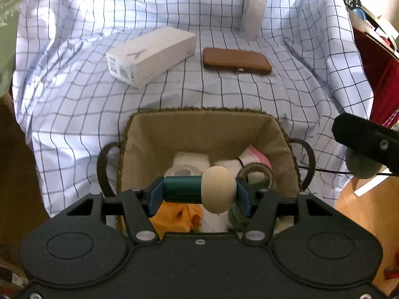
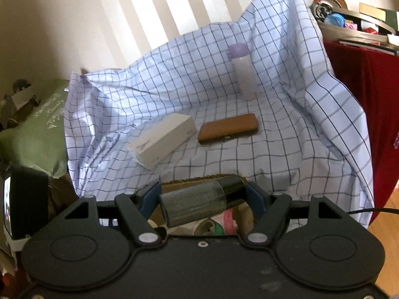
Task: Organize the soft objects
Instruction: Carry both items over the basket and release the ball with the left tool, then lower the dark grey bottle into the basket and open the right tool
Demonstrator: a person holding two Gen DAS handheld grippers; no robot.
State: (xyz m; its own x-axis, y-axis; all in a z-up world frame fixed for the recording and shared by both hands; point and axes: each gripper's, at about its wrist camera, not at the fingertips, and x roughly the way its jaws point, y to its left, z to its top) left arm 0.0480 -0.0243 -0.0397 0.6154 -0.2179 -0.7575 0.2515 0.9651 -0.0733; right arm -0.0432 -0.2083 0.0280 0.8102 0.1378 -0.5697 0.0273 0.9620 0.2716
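basket (image 1: pixel 199 129) lies right under both grippers: left gripper (image 1: pixel 198 194) clamps a green-and-cream spool crosswise, right gripper (image 2: pixel 203 204) clamps a dark bottle crosswise.

open checked cloth (image 1: pixel 224 94) between basket (image 1: pixel 199 122) and far row of white box (image 1: pixel 152 54), brown case (image 1: pixel 235 61) and upright bottle (image 1: pixel 253 12). narrow gap between box and case. basket floor crowded with soft things; cloth walls rising left, right, behind.
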